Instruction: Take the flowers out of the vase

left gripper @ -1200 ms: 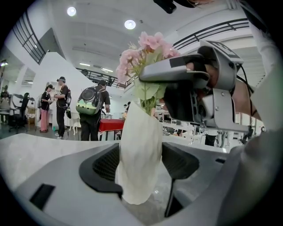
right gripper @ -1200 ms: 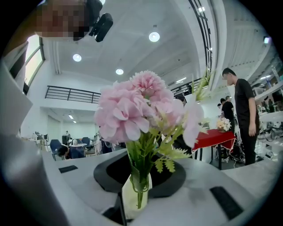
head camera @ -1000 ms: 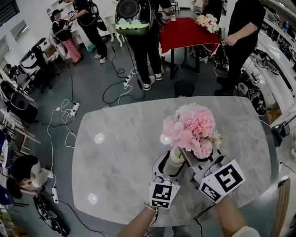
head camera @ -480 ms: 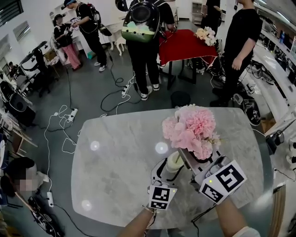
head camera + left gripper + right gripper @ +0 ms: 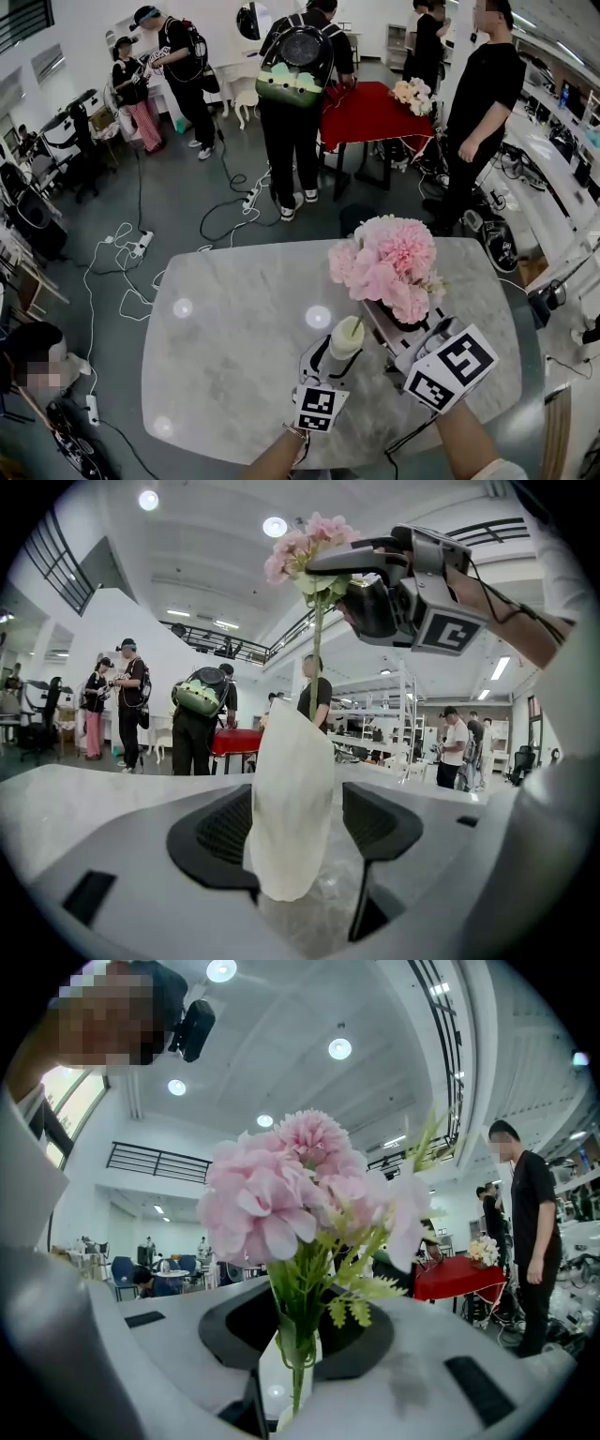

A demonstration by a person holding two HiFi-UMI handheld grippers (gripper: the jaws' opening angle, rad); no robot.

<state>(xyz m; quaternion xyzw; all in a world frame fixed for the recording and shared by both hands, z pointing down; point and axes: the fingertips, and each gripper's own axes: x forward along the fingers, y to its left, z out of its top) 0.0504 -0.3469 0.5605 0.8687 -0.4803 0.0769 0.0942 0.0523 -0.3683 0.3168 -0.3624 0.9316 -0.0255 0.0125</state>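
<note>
A white vase (image 5: 344,339) stands on the marble table (image 5: 225,356) near its front edge. My left gripper (image 5: 341,354) is closed around the vase's body (image 5: 291,808), holding it on the table. My right gripper (image 5: 382,323) is shut on the green stems (image 5: 296,1335) of a pink flower bunch (image 5: 389,262), just under the blooms. The bunch (image 5: 309,550) hangs well above the vase mouth, and one thin stem (image 5: 317,658) still reaches down into it. In the right gripper view the blooms (image 5: 291,1190) fill the middle, with the vase top (image 5: 279,1372) below them.
Several people stand on the grey floor beyond the table. A red-covered table (image 5: 370,108) there carries another bouquet (image 5: 412,92). Cables (image 5: 131,262) trail across the floor at the left. A seated person (image 5: 37,361) is close to the table's left side.
My right gripper has risen with the flower bunch, so more bare stem shows above the vase mouth. The left gripper and the vase have stayed put.
</note>
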